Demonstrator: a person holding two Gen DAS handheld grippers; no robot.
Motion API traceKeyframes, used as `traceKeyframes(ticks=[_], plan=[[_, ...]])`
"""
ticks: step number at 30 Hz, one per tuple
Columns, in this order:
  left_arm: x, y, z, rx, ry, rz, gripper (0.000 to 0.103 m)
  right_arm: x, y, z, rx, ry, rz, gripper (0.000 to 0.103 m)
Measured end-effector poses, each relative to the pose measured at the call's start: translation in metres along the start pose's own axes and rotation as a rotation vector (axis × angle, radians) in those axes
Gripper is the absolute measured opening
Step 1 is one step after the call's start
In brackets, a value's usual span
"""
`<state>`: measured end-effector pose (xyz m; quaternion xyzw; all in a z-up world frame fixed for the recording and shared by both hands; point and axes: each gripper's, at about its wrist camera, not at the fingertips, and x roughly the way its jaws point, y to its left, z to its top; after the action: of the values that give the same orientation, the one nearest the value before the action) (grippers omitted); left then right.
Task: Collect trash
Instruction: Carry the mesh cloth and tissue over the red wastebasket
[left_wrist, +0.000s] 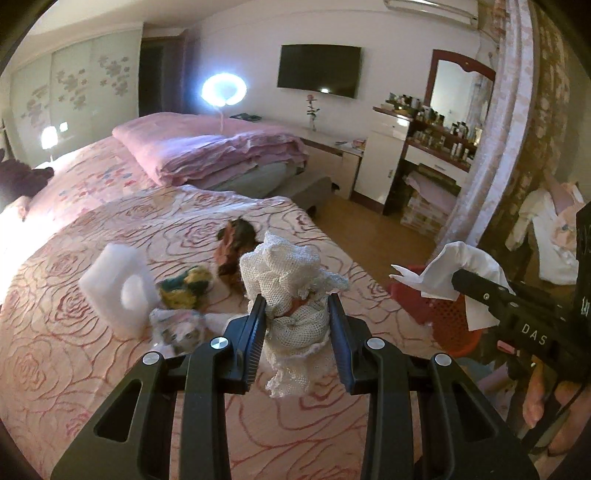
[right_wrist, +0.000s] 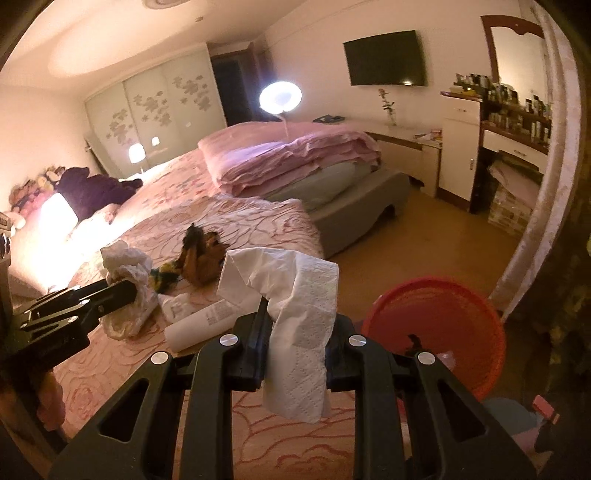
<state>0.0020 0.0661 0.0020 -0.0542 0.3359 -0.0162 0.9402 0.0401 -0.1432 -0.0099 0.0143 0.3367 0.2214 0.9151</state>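
Note:
My left gripper (left_wrist: 296, 297) is shut on a white foam net wrap (left_wrist: 291, 280) and holds it above the rose-patterned bed (left_wrist: 74, 369). My right gripper (right_wrist: 299, 314) is shut on a white paper tissue (right_wrist: 295, 295), held up near the red basket (right_wrist: 443, 317). In the left wrist view the right gripper (left_wrist: 458, 280) and its tissue (left_wrist: 454, 266) hang over the basket (left_wrist: 450, 325) beside the bed. On the bed lie a white foam block (left_wrist: 118, 291), a yellow-green wrapper (left_wrist: 186, 286), a brown crumpled wrapper (left_wrist: 232, 251) and a printed packet (left_wrist: 181, 330).
A folded pink duvet (left_wrist: 214, 151) lies at the bed's far end. A white cabinet (left_wrist: 380, 166) and a dresser with bottles (left_wrist: 439, 136) stand against the far wall. Wooden floor (left_wrist: 369, 229) runs between bed and dresser. A curtain (left_wrist: 498, 129) hangs at the right.

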Motion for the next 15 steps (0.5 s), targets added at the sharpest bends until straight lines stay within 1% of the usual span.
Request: traceKeyframes(ticks=[8, 15], plan=[[0.019, -0.032, 0.015, 0.048, 0.014, -0.06, 0.032, -0.011, -0.029, 0.005, 0.048, -0.026, -0.059, 0.022], [0.034, -0.06, 0.022, 0.105, 0.033, -0.086, 0.032, -0.017, -0.056, 0.004, 0.097, -0.038, -0.116, 0.022]])
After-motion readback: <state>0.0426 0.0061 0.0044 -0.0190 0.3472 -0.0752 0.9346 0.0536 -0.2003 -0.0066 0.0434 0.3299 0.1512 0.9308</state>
